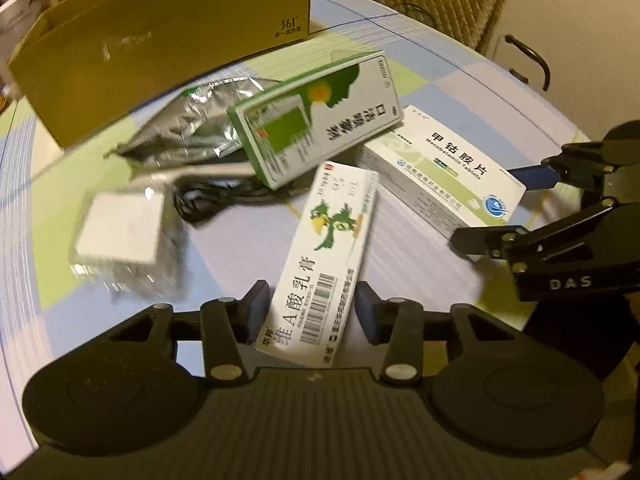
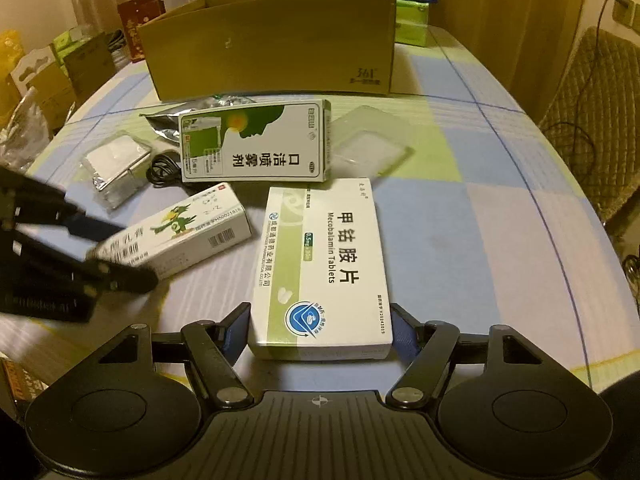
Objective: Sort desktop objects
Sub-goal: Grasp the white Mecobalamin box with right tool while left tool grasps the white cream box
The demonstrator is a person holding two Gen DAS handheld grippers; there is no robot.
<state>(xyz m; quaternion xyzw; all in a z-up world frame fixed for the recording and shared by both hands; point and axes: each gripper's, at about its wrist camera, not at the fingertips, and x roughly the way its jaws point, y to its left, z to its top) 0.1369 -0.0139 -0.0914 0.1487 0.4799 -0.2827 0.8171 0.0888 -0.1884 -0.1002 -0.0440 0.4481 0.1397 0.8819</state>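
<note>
In the left wrist view, a clear-wrapped white pack (image 1: 120, 232) lies at the left of the frame on the checked tablecloth (image 1: 248, 240), with a crumpled foil pouch (image 1: 188, 128) above it and a black cable (image 1: 208, 200) between them. The brown cardboard box (image 1: 160, 40) fills the upper left. At centre, the left gripper (image 1: 310, 308) has its jaws around the near end of the narrow parrot carton (image 1: 324, 256); both blue pads sit just beside its sides, though contact is not clear, and the jaws stand apart. Above it, the green-and-white spray carton (image 1: 320, 120) rests tilted on the pouch.

In the right wrist view, the same narrow carton lies at the left, the spray carton at upper centre, and a clear plastic tray (image 2: 370, 144) to its right. The Mecobalamin box (image 2: 324, 264) lies at centre, its near end between the open jaws of the right gripper (image 2: 320, 330), whose pads flank it closely without clearly pressing.
</note>
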